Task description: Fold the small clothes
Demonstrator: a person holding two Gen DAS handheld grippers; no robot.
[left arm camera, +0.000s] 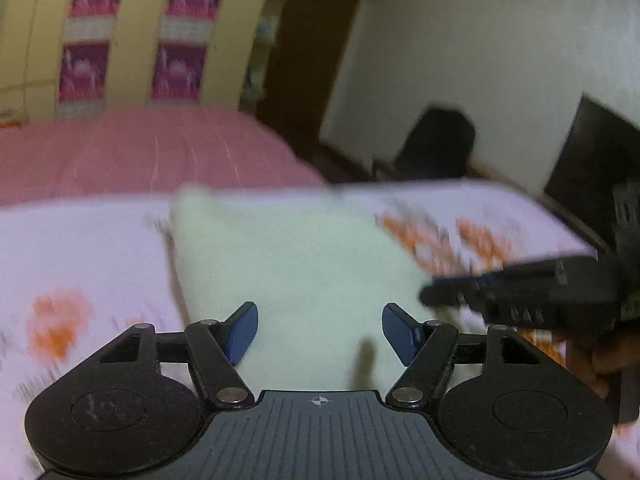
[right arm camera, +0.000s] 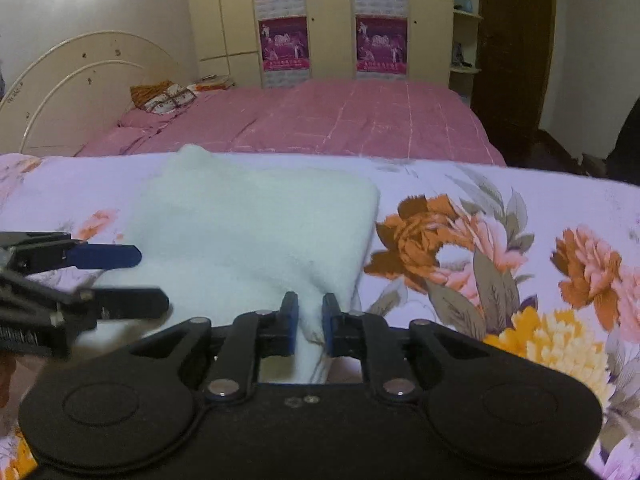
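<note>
A pale mint-white cloth (right arm camera: 256, 216) lies folded on a floral lilac sheet (right arm camera: 500, 240). It also shows in the left wrist view (left arm camera: 296, 256). My right gripper (right arm camera: 310, 322) is shut on the cloth's near edge, pinching a fold between its blue pads. My left gripper (left arm camera: 319, 332) is open and empty, just above the cloth's near part. It shows from the side in the right wrist view (right arm camera: 136, 278), at the cloth's left edge. The right gripper shows blurred at the right of the left wrist view (left arm camera: 432, 294).
Behind the floral sheet is a bed with a pink checked cover (right arm camera: 340, 124) and a cream headboard (right arm camera: 80, 76). A wardrobe with magenta posters (right arm camera: 332, 20) stands at the back, a dark door (right arm camera: 512, 48) to its right. A dark chair (left arm camera: 436, 144) and screen (left arm camera: 592, 152) stand at the right.
</note>
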